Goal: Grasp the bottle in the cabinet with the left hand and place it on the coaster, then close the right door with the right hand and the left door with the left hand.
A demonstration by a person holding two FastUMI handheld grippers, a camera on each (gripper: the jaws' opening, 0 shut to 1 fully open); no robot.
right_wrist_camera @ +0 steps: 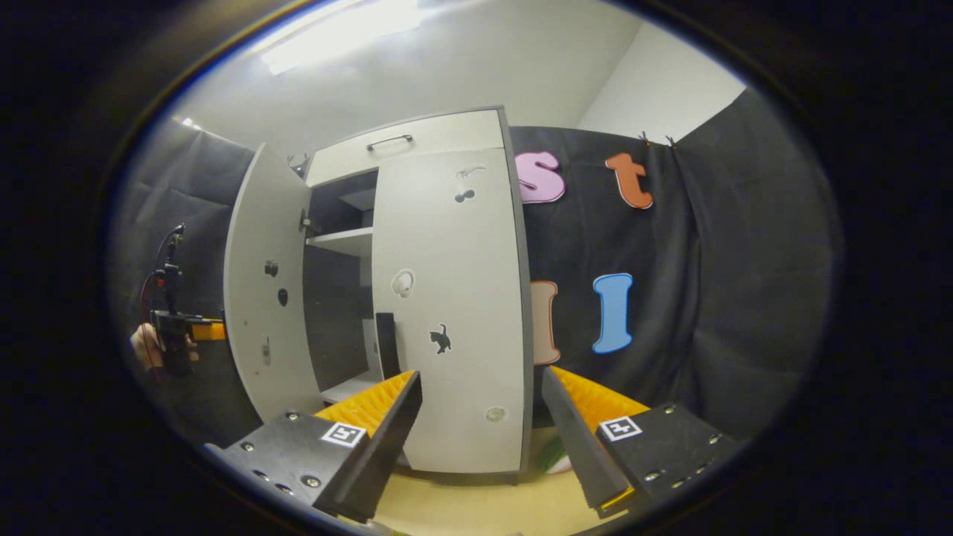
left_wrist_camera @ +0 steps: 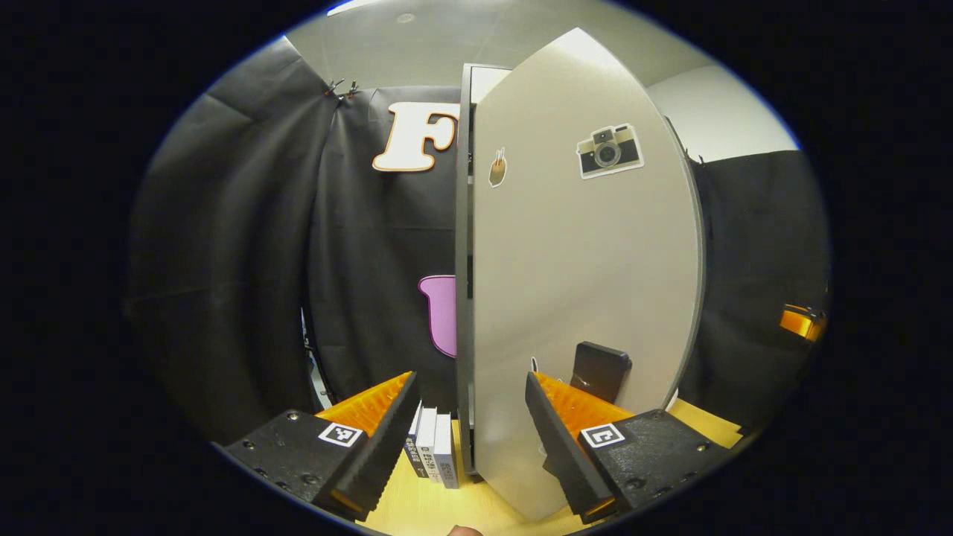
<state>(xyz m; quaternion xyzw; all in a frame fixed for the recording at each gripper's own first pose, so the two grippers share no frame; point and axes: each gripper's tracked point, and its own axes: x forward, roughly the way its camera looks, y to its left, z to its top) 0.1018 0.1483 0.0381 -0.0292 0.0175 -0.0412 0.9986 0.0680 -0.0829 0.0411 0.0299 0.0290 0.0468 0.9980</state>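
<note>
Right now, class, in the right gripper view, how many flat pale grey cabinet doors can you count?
2. The pale grey left door stands swung open at the left. The sticker-covered pale grey right door lies across the front of the cabinet. No others appear hidden.

The tall pale-grey wooden cabinet (right_wrist_camera: 417, 141) stands upright at twelve o'clock; its sticker-dotted right door (right_wrist_camera: 454, 313) is shut, its left door (right_wrist_camera: 264, 298) swung open toward nine o'clock.
</note>
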